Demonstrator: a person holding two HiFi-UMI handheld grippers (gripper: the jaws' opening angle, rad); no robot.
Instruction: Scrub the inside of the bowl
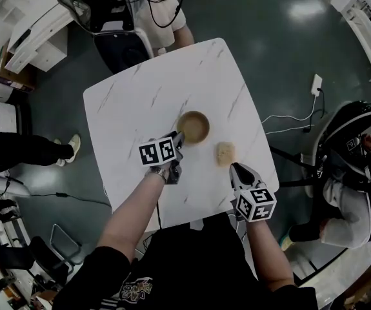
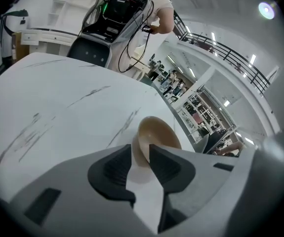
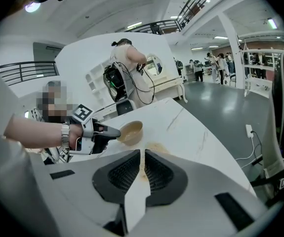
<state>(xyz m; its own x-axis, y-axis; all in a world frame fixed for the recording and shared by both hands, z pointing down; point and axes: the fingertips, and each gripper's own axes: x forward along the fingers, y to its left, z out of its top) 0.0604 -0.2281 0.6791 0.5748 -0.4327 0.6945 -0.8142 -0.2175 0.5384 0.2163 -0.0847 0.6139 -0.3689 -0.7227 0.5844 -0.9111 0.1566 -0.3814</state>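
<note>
A tan bowl (image 1: 193,126) stands upright near the middle of the white marble table (image 1: 140,95). My left gripper (image 1: 180,136) reaches it from the near left. In the left gripper view the bowl's (image 2: 157,131) near rim stands in the gap of that gripper (image 2: 141,149), whose jaws are open and apart from the rim. A yellowish sponge (image 1: 224,153) lies flat to the right of the bowl. My right gripper (image 1: 234,168) sits just short of it, shut and empty. The right gripper view shows the sponge (image 3: 156,147) beyond this gripper (image 3: 142,153), and the bowl (image 3: 130,131) with the left gripper (image 3: 109,132) at it.
A person stands at the table's far edge beside a black chair with cabled gear (image 1: 104,11). Another person (image 1: 356,192) sits at the right. A white power strip (image 1: 316,84) and its cable lie on the dark floor. A shoe (image 1: 74,146) rests at the table's left.
</note>
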